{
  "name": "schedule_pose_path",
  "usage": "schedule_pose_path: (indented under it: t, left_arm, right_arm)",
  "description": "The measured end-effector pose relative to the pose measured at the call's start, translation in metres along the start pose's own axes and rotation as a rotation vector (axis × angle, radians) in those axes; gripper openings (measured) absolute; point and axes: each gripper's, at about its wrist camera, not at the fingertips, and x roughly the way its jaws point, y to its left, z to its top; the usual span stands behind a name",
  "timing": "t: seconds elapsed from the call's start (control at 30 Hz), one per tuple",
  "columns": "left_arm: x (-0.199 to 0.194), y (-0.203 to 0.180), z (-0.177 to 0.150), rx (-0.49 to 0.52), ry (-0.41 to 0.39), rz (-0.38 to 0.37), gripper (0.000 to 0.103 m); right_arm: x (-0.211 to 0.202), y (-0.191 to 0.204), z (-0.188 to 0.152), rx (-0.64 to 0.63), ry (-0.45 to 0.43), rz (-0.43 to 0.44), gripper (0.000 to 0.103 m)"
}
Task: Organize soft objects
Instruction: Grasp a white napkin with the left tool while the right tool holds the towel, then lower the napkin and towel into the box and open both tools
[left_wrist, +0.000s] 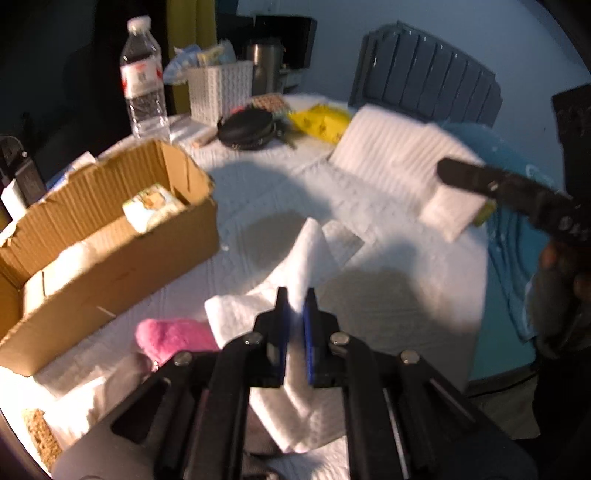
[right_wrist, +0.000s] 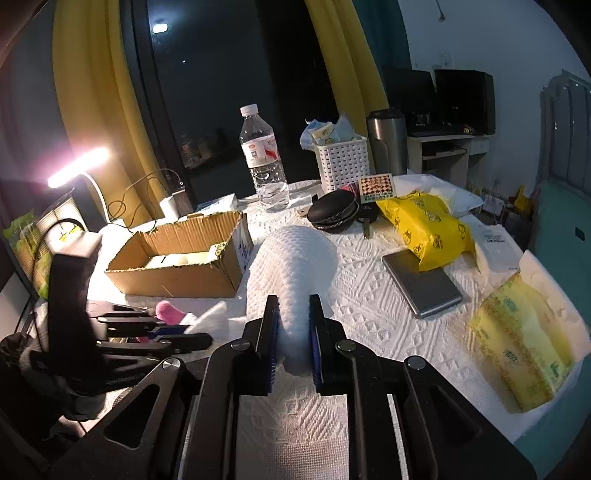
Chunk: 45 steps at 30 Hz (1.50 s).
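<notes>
Pinching a white tissue sheet (left_wrist: 308, 254) in the clenched left gripper (left_wrist: 295, 306), just beside a pink plush (left_wrist: 173, 338) and near the cardboard box (left_wrist: 110, 266). Gripping a folded white towel (right_wrist: 291, 266) in the right gripper (right_wrist: 293, 325), above the paper-covered table (right_wrist: 380, 314).

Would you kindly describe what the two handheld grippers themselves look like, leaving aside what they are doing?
Both the left gripper and the right gripper have matte black, angular frames with triangular cut-outs and round silver pivot bolts. Their jaws are flat black fingers faced with blue pads. No cables or markings show.
</notes>
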Motion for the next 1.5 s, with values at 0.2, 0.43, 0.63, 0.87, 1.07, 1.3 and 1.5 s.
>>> schedule_pose_path:
  t: [0.2, 0.43, 0.63, 0.87, 1.07, 1.3, 1.5]
  left_arm:
    - [-0.046, 0.012, 0.006, -0.033, -0.104, 0.002, 0.006]
    - [-0.091, 0.047, 0.011, -0.094, -0.214, -0.001, 0.006]
    - [-0.119, 0.083, 0.007, -0.148, -0.280, 0.034, 0.006]
    - [-0.140, 0.127, -0.006, -0.190, -0.318, 0.124, 0.007]
    - [-0.144, 0.159, -0.015, -0.207, -0.337, 0.195, 0.007]
    - [-0.133, 0.185, -0.021, -0.251, -0.340, 0.210, 0.007]
    - [-0.114, 0.199, -0.022, -0.278, -0.316, 0.205, 0.009]
  right_arm:
    - [0.003, 0.017, 0.011, -0.030, -0.009, 0.007, 0.016]
    - [0.014, 0.046, 0.025, -0.078, -0.006, 0.024, 0.016]
    - [0.027, 0.072, 0.038, -0.122, -0.006, 0.034, 0.016]
    - [0.048, 0.102, 0.050, -0.167, 0.003, 0.053, 0.016]
    - [0.070, 0.128, 0.060, -0.209, 0.017, 0.068, 0.016]
    - [0.097, 0.145, 0.069, -0.222, 0.032, 0.079, 0.016]
    - [0.123, 0.149, 0.074, -0.222, 0.058, 0.080, 0.016]
